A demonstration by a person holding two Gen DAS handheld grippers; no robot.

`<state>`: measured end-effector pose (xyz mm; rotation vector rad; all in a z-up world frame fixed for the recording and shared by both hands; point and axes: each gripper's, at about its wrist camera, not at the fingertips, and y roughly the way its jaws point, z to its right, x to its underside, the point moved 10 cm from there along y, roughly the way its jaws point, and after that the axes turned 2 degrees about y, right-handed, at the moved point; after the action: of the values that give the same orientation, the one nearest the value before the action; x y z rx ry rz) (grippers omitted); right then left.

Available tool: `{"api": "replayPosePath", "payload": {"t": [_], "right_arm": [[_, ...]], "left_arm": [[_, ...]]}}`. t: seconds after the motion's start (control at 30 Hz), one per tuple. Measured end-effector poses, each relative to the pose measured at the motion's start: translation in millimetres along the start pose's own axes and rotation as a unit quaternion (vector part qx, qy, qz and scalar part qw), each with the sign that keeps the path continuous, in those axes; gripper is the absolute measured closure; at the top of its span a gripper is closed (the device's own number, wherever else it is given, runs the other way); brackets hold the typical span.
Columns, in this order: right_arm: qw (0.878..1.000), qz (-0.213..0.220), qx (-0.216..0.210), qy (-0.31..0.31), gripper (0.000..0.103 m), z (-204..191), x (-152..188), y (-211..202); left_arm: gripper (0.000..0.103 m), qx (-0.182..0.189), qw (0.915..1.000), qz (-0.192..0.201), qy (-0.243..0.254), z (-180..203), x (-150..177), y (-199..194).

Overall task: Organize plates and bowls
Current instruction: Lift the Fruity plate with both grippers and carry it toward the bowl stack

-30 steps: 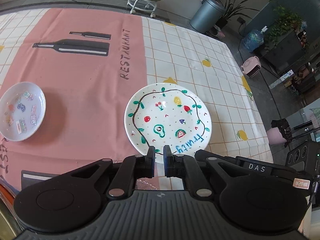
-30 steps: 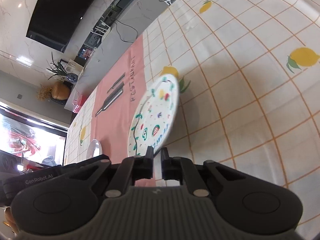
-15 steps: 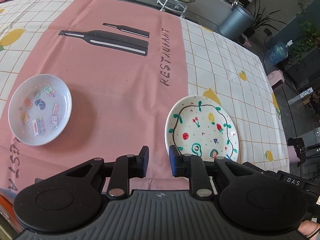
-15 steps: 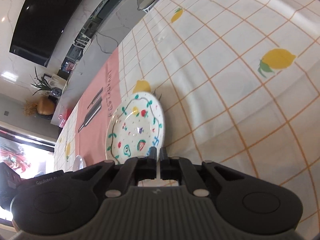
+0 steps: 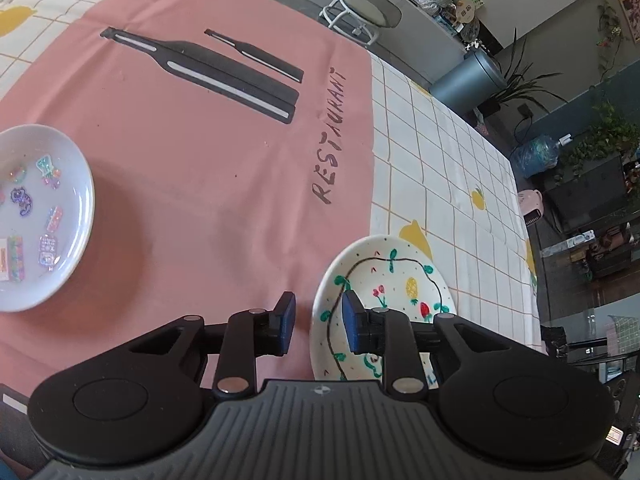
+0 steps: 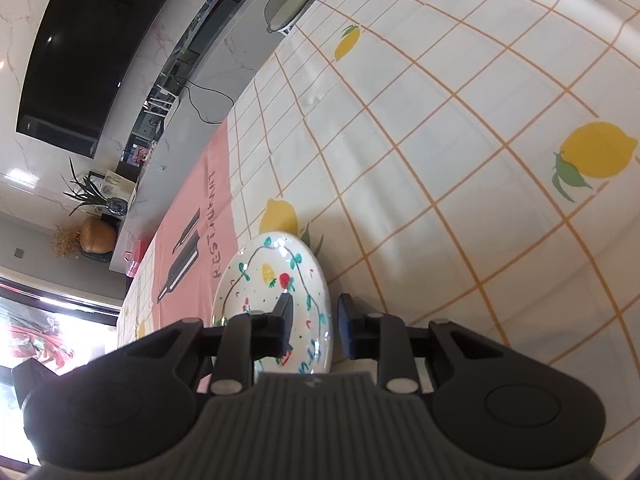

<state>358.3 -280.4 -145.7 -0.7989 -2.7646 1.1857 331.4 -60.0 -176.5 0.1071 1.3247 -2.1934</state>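
A white plate painted with fruit [image 5: 394,276] lies flat on the tablecloth where the pink panel meets the checked part. My left gripper [image 5: 319,316] hovers at the plate's left rim. Its jaws are opening, the rim sits in the gap, and the pads do not press on it. In the right wrist view the same plate [image 6: 276,276] lies just ahead. My right gripper [image 6: 315,316] straddles its right rim with its jaws opening and not gripping. A small white dish with coloured stickers [image 5: 36,216] rests on the pink panel at the far left.
The pink panel [image 5: 224,168] bears printed bottles and the word RESTAURANT; a lemon-check cloth [image 6: 460,152] stretches to the right. Beyond the far table edge stand a white stool [image 5: 360,16] and a grey bin [image 5: 468,76]. A dark screen [image 6: 88,52] hangs on the wall.
Both grippers were shut at the fruit plate's rim, and it looked tilted. It now lies flat; the left jaws parted first, then the right. The left gripper shifted left along the plate.
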Motion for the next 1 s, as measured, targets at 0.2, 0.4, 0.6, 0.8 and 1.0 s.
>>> {"api": "replayPosePath", "payload": {"t": [0.2,0.4,0.6,0.8,1.0], "right_arm": [[1.000,-0.007,0.011,-0.023,0.094,0,3,3],[0.999,-0.008,0.013,-0.051,0.094,-9,8,-1],[0.997,-0.003,0.006,-0.081,0.094,-19,16,-12],[0.996,0.007,-0.009,-0.090,0.095,-29,22,-23],[0.996,0.020,-0.034,-0.086,0.095,-34,31,-42]], "left_arm": [[0.078,0.010,0.9999,-0.006,0.009,6,1,4],[0.080,0.006,0.9997,-0.005,0.021,7,5,-7],[0.080,-0.003,0.9987,0.003,0.051,16,8,-30],[0.080,0.009,0.9980,0.010,0.062,24,10,-52],[0.080,0.023,0.9972,0.009,0.070,28,16,-68]]}}
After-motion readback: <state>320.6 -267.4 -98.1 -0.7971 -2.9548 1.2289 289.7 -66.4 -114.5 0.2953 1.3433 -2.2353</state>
